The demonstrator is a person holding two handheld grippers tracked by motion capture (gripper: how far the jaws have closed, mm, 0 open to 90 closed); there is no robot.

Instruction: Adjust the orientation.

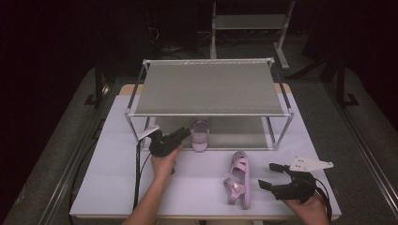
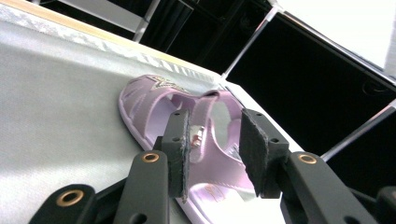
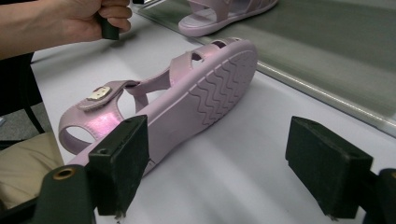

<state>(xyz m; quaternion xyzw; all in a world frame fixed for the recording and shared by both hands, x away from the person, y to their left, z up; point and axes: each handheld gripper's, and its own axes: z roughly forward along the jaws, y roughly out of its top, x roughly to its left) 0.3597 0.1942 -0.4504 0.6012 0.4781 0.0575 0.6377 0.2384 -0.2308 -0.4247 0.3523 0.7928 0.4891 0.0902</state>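
Observation:
Two pink sandals are in view. One sandal [image 1: 200, 135] [image 2: 144, 105] stands sole down on the front of the rack's lower shelf [image 1: 239, 133]. My left gripper [image 1: 184, 134] [image 2: 215, 135] is open right at that sandal, with its jaws on either side of the buckle strap. The other sandal [image 1: 238, 180] [image 3: 205, 93] lies on its side on the white table [image 1: 117, 178], its ribbed sole facing right. My right gripper [image 1: 271, 176] [image 3: 219, 140] is wide open just right of this second sandal, which lies close to the left jaw, and it holds nothing.
A two-tier metal rack with a grey top shelf [image 1: 209, 86] stands at the back of the table. Its thin front posts [image 1: 271, 133] flank the lower shelf. The left hand [image 3: 84, 18] shows in the right gripper view, and dark floor surrounds the table.

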